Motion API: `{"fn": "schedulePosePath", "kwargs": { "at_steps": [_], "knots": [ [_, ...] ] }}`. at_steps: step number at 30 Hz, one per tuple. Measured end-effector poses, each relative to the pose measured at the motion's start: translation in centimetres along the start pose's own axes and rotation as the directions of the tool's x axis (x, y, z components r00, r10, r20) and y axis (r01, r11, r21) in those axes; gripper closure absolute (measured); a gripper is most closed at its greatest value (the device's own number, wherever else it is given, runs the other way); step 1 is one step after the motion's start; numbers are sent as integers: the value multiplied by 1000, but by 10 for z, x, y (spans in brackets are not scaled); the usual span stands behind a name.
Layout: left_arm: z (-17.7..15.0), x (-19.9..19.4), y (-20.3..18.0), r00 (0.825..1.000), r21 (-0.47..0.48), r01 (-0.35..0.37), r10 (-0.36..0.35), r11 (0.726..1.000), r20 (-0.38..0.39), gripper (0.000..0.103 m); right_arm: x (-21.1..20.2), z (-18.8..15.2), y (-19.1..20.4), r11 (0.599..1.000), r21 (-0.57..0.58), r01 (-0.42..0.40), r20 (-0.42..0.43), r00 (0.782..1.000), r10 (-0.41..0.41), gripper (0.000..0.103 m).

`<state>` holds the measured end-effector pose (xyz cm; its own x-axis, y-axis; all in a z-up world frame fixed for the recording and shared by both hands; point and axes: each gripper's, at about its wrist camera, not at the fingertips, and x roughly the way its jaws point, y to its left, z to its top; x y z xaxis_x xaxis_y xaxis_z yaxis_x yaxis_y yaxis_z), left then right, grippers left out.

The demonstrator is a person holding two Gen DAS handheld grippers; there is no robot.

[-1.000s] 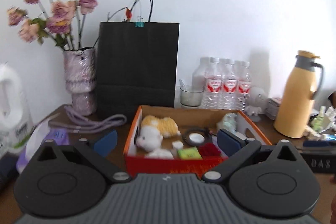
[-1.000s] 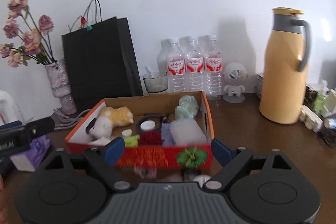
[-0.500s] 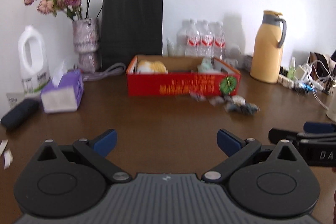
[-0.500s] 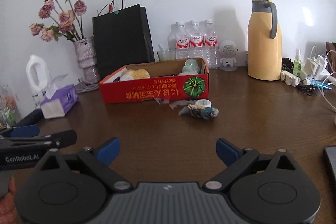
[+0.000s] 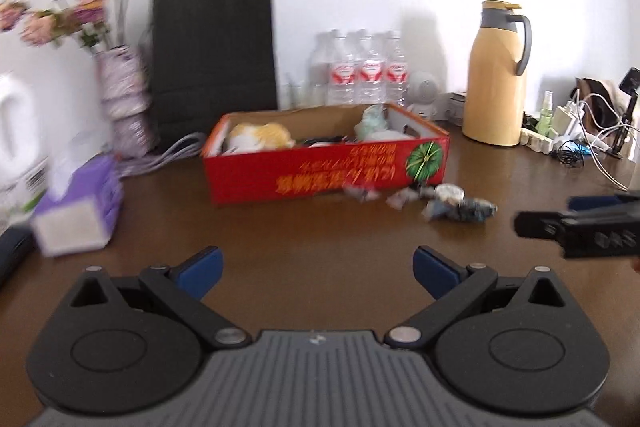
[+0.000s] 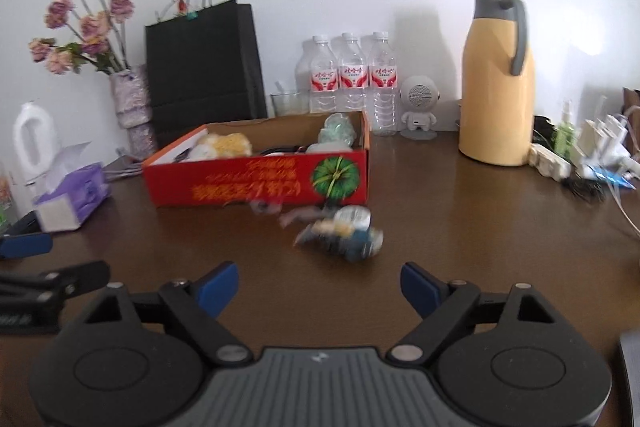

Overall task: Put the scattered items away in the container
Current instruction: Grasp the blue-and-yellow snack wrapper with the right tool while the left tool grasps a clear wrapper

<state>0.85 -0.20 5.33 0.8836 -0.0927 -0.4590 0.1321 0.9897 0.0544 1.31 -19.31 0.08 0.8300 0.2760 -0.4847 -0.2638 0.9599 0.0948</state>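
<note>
A red cardboard box (image 5: 320,171) (image 6: 256,183) stands on the brown table and holds a plush toy, a greenish bundle and other small items. Several small scattered items (image 5: 460,205) (image 6: 340,231), among them a tape roll and wrappers, lie on the table just in front of the box's right end. My left gripper (image 5: 316,269) is open and empty, well short of the box. My right gripper (image 6: 320,285) is open and empty, a short way before the scattered items; it also shows at the right edge of the left wrist view (image 5: 580,227).
Behind the box stand a black paper bag (image 6: 204,67), water bottles (image 6: 352,75), a flower vase (image 6: 132,103) and a yellow thermos (image 6: 498,83). A purple tissue box (image 6: 72,197) sits at the left. Cables and chargers (image 6: 592,155) lie at the right.
Both grippers pulled far back from the box, then moved forward again; the box and the scattered items look closer now than half a second ago. Both jaws stayed open.
</note>
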Motion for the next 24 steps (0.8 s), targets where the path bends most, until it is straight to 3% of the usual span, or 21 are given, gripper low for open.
{"fn": "schedulePosePath", "kwargs": {
  "at_steps": [2, 4, 6, 7, 10, 12, 14, 18, 22, 24],
  "knots": [
    [15, 27, -3, 999, 24, 36, -36, 999, -18, 8, 33, 16, -5, 1000, 15, 14, -30, 999, -14, 19],
    [27, 50, -6, 996, 52, 91, -90, 994, -23, 20, 66, 28, -8, 999, 34, -3, -62, 998, 6, 30],
    [37, 73, -9, 988, 70, 151, -149, 986, -36, 27, 94, 32, -9, 999, 37, -11, -110, 994, 15, 54],
    [41, 85, -11, 983, 77, 181, -178, 980, -54, 31, 105, 32, -8, 999, 36, -6, -134, 991, 11, 59],
    [51, 117, -22, 967, 112, 241, -229, 964, -110, 48, 116, 25, -8, 1000, 20, 2, -161, 987, 1, 72],
    [55, 135, -34, 954, 155, 290, -273, 944, -125, 49, 109, 21, -10, 1000, -1, 2, -163, 987, -2, 84],
    [57, 152, -49, 943, 213, 323, -295, 922, -152, 59, 99, 18, -16, 1000, 2, -16, -169, 986, 16, 88],
    [58, 185, -72, 938, 303, 325, -264, 896, -225, 66, 86, 6, -36, 994, 69, -88, -148, 984, 98, 89],
    [60, 207, -70, 936, 245, 295, -229, 924, -266, 67, 88, 4, -47, 983, 128, -129, -126, 981, 145, 89],
    [63, 210, -67, 928, 198, 301, -238, 933, -287, 82, 90, 4, -46, 984, 118, -131, -123, 982, 145, 89]
  ]
}}
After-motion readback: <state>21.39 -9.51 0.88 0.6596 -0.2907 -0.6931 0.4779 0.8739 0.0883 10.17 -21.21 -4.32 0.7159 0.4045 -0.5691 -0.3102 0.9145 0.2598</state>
